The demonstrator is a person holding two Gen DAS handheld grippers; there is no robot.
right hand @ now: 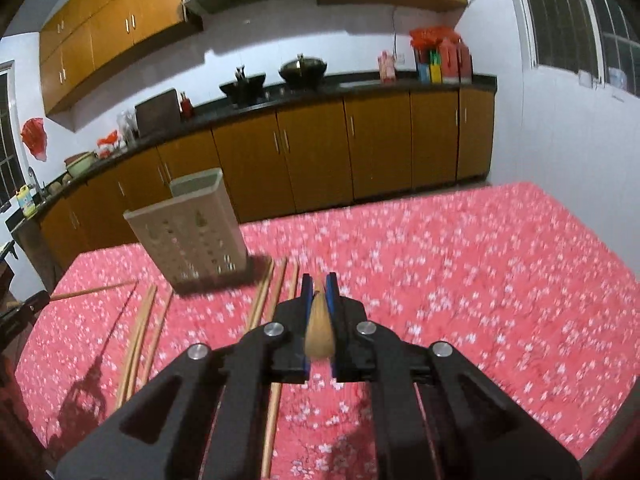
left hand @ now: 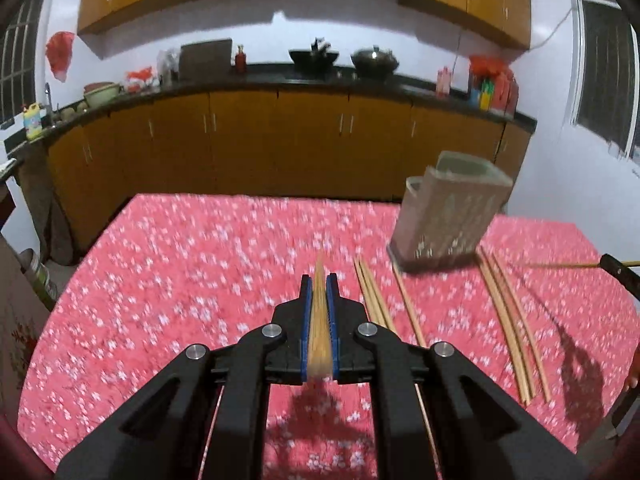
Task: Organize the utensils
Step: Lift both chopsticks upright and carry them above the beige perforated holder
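My left gripper [left hand: 319, 280] is shut on a wooden chopstick [left hand: 319, 320] and holds it above the red flowered tablecloth [left hand: 180, 280]. My right gripper [right hand: 319, 280] is shut on another wooden chopstick [right hand: 319, 328], also above the cloth. A grey perforated utensil holder [left hand: 448, 216] stands ahead and right of the left gripper; in the right wrist view the holder [right hand: 192, 228] is ahead and left. Several loose chopsticks [left hand: 376, 300] lie on the cloth in front of the holder, more chopsticks [left hand: 512, 320] to its right. They also show in the right wrist view [right hand: 264, 296].
The right gripper with its chopstick [left hand: 616, 272] shows at the right edge of the left wrist view. Kitchen cabinets [left hand: 280, 140] and a dark counter with pots run behind the table. The table's far edge [left hand: 260, 197] lies just beyond the holder.
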